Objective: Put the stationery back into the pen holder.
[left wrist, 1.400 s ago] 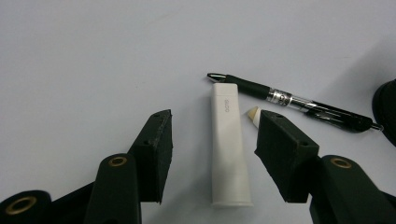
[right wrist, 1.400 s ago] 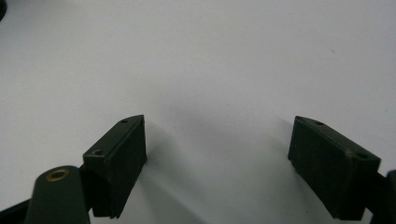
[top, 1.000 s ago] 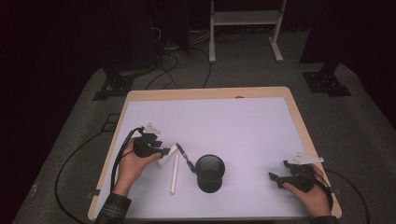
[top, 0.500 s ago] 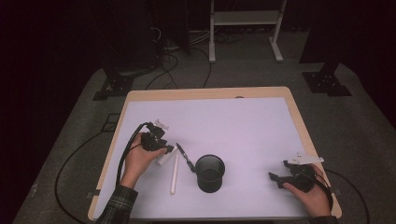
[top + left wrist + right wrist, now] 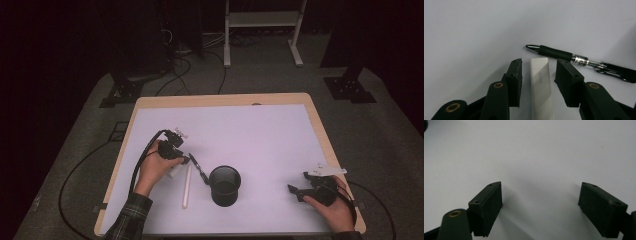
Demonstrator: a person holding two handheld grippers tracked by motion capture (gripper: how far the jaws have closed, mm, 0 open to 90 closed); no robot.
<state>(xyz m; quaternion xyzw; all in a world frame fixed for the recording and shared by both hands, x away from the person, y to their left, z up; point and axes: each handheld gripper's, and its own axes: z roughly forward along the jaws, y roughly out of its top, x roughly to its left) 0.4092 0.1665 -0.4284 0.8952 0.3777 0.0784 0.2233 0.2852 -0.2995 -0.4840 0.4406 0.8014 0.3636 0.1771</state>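
White plastic stick [image 5: 540, 82] between the left gripper's [image 5: 537, 82] parted jaws, seemingly untouched; right gripper [image 5: 540, 207] wide apart.

High view above the table [image 5: 150, 107]; two close low tool views, same white surface.

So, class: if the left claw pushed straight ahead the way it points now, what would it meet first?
The white stick already lies between the left claw's open jaws. Beyond its end, probably the black pen lying across; depth is unclear.
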